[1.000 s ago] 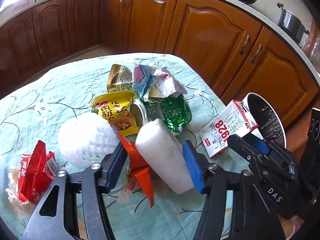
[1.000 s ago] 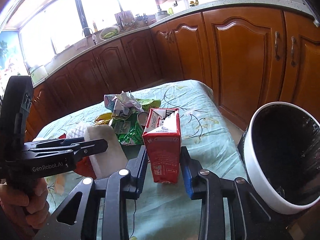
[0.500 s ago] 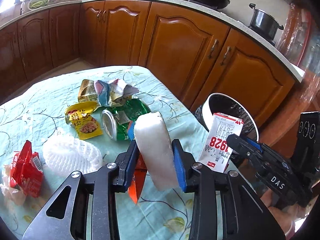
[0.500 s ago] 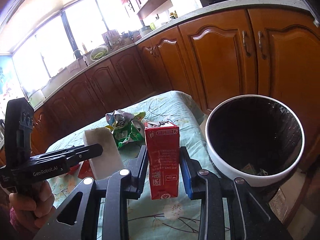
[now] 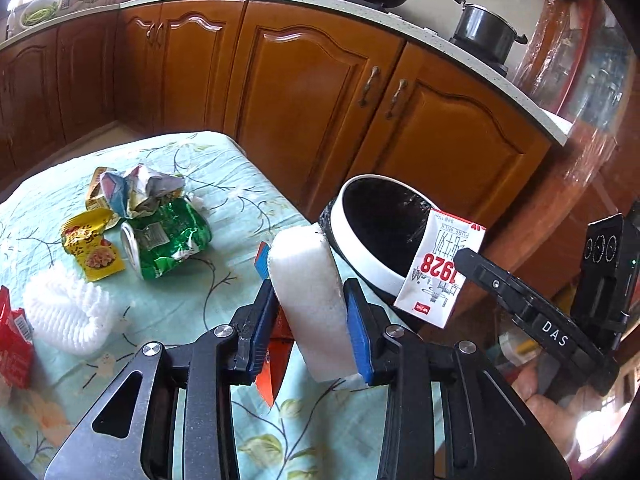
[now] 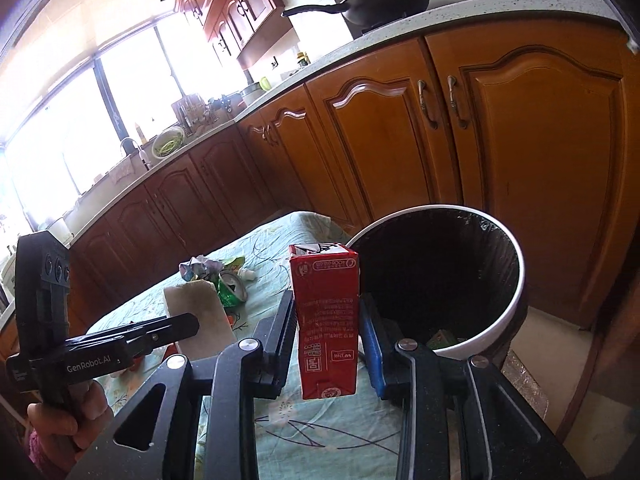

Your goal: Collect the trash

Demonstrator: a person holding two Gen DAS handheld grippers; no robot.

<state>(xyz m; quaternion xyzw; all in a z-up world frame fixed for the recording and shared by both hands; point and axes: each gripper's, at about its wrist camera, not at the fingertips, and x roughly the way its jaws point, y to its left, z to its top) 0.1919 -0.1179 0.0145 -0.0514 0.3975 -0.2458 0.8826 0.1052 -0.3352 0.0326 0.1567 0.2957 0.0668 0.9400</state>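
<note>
My left gripper [image 5: 310, 316] is shut on a white foam block [image 5: 306, 280] and an orange wrapper [image 5: 276, 364], held above the table near its right edge. My right gripper [image 6: 326, 332] is shut on a red and white milk carton [image 6: 328, 320], held upright just left of the white bin [image 6: 516, 304] with its black liner. In the left wrist view the carton [image 5: 438, 268] hangs over the bin's rim [image 5: 360, 256]. In the right wrist view the left gripper's fingers [image 6: 168, 326] show with the foam block [image 6: 200, 312].
On the floral tablecloth [image 5: 180, 304] lie a green wrapper with a crushed can [image 5: 168, 240], crumpled paper [image 5: 140, 192], a yellow packet [image 5: 92, 252], a white foam net [image 5: 68, 312] and a red packet [image 5: 14, 340]. Wooden cabinets [image 5: 320, 92] stand behind the bin.
Both grippers have lifted and moved right toward the bin with their loads. The carton now sits beside the bin's mouth, and the foam block is up off the table.
</note>
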